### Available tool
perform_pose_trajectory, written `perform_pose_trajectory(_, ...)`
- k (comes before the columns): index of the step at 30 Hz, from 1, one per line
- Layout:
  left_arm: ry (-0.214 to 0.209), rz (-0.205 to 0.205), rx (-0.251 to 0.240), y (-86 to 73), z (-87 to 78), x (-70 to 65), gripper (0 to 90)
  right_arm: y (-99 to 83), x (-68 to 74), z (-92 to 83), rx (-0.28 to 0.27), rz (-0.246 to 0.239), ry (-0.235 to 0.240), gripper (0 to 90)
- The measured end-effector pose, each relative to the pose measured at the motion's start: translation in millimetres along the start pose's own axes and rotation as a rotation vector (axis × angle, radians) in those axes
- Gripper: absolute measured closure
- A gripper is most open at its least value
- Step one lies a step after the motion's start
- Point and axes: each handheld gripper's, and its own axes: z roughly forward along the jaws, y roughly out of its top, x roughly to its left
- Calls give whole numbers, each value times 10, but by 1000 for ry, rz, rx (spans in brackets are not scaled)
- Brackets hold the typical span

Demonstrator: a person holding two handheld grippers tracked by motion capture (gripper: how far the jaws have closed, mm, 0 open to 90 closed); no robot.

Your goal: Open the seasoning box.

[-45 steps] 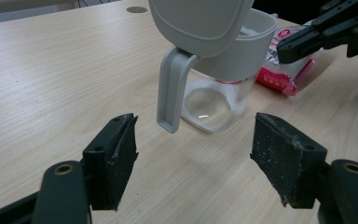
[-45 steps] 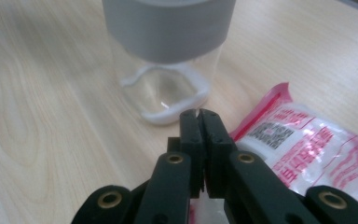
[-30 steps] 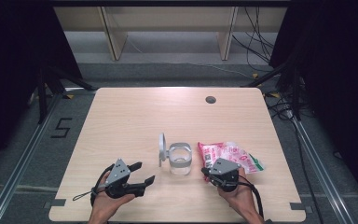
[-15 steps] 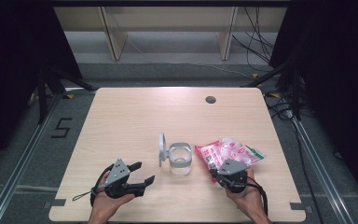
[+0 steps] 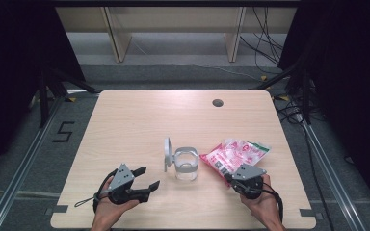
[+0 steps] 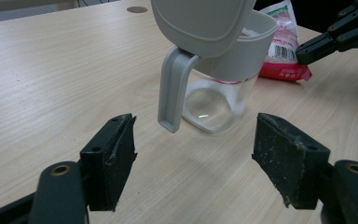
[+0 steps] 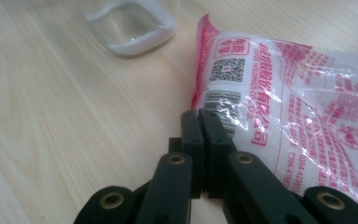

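Presently the wooden table (image 5: 139, 120) carries a clear jar (image 5: 186, 165) with its grey lid (image 5: 166, 154) swung open, near the front edge. Just right of it lies the red-and-white bag (image 5: 236, 153). The right gripper (image 5: 231, 176) is clamped on the bag's near edge. The left gripper (image 5: 147, 177) stands wide open, holding nothing, short of the jar

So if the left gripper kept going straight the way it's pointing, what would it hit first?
Most likely the clear jar: the open left gripper aims at its grey handle, with bare table between. The exact depth is hard to judge.
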Motion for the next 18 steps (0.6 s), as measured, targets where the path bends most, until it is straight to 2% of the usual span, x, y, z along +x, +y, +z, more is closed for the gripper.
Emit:
perform_pose_trajectory(2, -1, -2, -1, -1, 2, -1, 287, -8, -16, -8, -2, -2, -1, 900)
perform_pose_trajectory(3, -1, -2, 0, -2, 3, 2, 287, -23, -27, -30, -7, 28, -2, 887)
perform_pose_trajectory(5, 6, 7, 6, -3, -2, 10, 287, -27, -38, -45, -22, 40, 10, 882)
perform_pose_trajectory(6, 8, -4, 5, -8, -1, 12, 287, -33, -85, -106, -62, 90, 14, 828)
perform_pose_trajectory(8, 7, -13, -1, -8, 1, 11, 287, -64, -167, -193, -99, 165, -9, 731)
perform_pose_trajectory(9, 7, -13, -1, -8, 1, 11, 287, -64, -167, -193, -99, 165, -9, 731)
perform_pose_trajectory(10, 8, -6, 7, -7, -7, 20, 287, -132, -279, -295, -116, 225, -116, 621)
perform_pose_trajectory(12, 7, -7, 5, -9, -5, 26, 287, -237, -388, -382, -140, 362, -139, 559)
perform_pose_trajectory(13, 7, -7, 5, -9, -5, 26, 287, -298, -446, -405, -162, 408, -161, 525)
perform_pose_trajectory(14, 3, -11, 0, -13, 2, 30, 287, -360, -502, -427, -156, 431, -193, 504)
perform_pose_trajectory(15, 6, -13, 3, -14, 4, 31, 287, -417, -567, -446, -153, 438, -198, 480)
perform_pose_trajectory(16, 4, -9, 7, -13, 4, 35, 287, -417, -567, -446, -153, 438, -198, 480)
perform_pose_trajectory(17, 1, -7, 8, -13, 8, 36, 287, -455, -579, -449, -169, 492, -203, 455)
perform_pose_trajectory(18, 6, -19, 3, -13, 15, 24, 287, -522, -654, -457, -173, 511, -202, 442)
